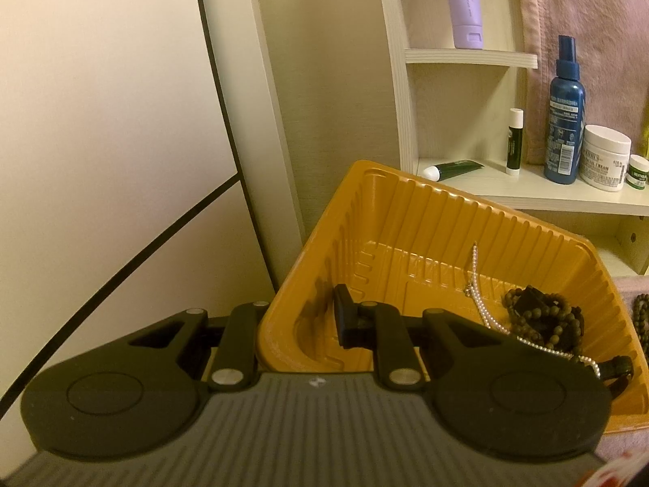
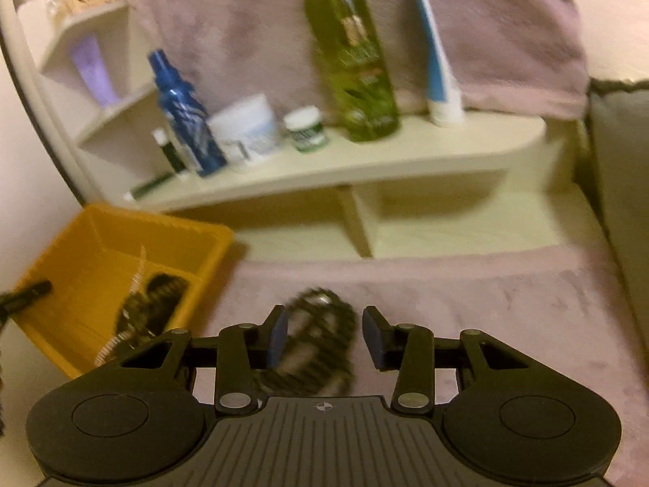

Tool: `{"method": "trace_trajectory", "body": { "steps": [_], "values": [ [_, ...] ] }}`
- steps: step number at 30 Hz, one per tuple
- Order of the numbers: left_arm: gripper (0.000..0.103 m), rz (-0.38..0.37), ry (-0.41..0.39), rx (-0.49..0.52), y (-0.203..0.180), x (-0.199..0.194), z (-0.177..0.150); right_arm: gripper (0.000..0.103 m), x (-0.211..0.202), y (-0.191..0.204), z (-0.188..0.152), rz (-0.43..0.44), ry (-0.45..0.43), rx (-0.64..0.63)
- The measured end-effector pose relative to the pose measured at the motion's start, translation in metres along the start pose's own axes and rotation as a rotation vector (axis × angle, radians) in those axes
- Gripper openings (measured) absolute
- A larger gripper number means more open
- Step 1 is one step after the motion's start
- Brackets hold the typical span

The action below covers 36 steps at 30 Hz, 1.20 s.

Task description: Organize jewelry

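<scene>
Left claw clamped on near wall of orange tray; pearl strand and dark bead bracelets lie inside. Right claw spread apart around a beaded bracelet on pink cloth.

My feeds are dim and yellow-tinted. The right wrist view smears with motion blur. Fisheye curves bend my edges.
</scene>
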<state>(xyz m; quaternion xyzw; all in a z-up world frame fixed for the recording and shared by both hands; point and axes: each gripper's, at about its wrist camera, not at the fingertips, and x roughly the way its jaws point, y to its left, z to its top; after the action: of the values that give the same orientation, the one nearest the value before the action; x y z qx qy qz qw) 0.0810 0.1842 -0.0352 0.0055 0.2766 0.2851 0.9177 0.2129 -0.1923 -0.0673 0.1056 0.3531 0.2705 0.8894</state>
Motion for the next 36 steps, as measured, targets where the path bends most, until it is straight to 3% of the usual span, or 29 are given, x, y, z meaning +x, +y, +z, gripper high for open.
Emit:
{"method": "trace_trajectory", "body": {
  "steps": [7,20,36],
  "values": [
    [0.017,0.000,0.000,0.004,0.000,0.000,0.000,0.028,0.018,-0.001,0.006,-0.011,0.010,-0.037],
    [0.018,-0.001,0.004,0.001,0.001,0.000,0.001,0.028,0.087,0.007,0.026,-0.021,0.033,-0.090],
    [0.018,-0.003,0.007,-0.004,0.001,-0.001,0.000,0.026,0.094,0.040,-0.003,-0.123,0.017,-0.267]
  ]
}}
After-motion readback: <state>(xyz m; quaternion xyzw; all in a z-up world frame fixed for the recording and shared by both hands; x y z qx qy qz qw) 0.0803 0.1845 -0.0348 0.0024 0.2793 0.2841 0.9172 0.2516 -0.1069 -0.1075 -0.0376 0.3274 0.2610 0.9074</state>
